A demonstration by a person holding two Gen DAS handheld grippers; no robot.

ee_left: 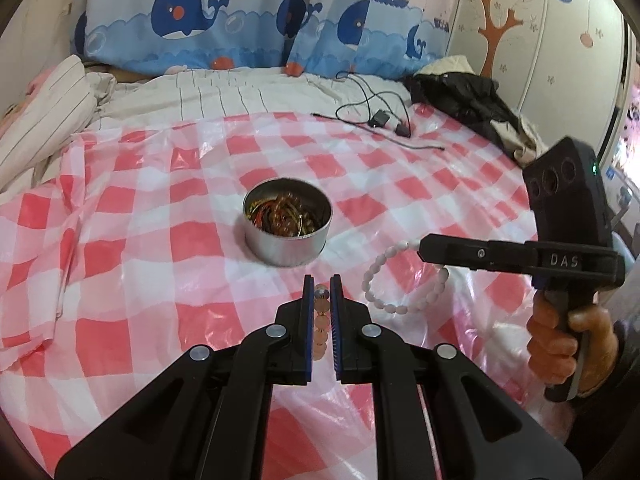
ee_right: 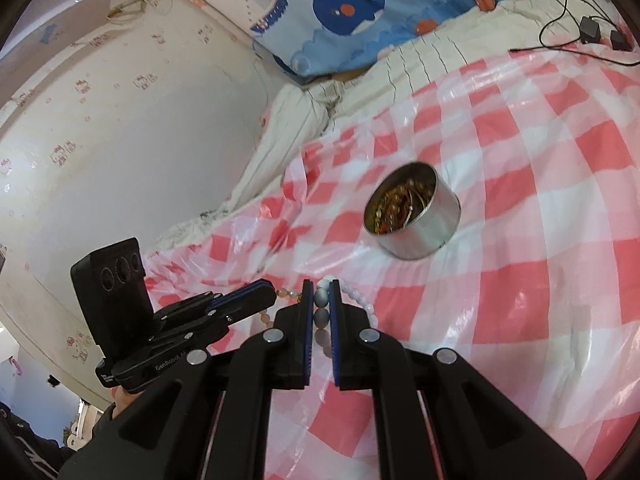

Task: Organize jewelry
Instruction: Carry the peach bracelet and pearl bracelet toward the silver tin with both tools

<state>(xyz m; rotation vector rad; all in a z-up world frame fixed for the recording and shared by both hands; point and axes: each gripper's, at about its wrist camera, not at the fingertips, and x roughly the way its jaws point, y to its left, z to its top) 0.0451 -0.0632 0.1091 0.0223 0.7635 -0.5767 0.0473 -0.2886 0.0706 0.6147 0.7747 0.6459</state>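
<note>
Left gripper (ee_left: 322,294) pinching a string of round peach beads (ee_left: 321,322); right gripper (ee_right: 321,294) pinching a loop of white oval beads (ee_left: 384,280). Both held up, likely ready for dropping into the round silver tin (ee_left: 288,240) at twelve o'clock.

Shiny metal tin (ee_left: 287,227) on glossy plastic sheet (ee_left: 160,240).

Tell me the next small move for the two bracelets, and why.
Probably carry the right tool forward over the round metal tin and release there. It holds the white oval-bead bracelet nearest the tin, which already holds jewelry, while the left tool grips the peach round-bead bracelet further back.
</note>
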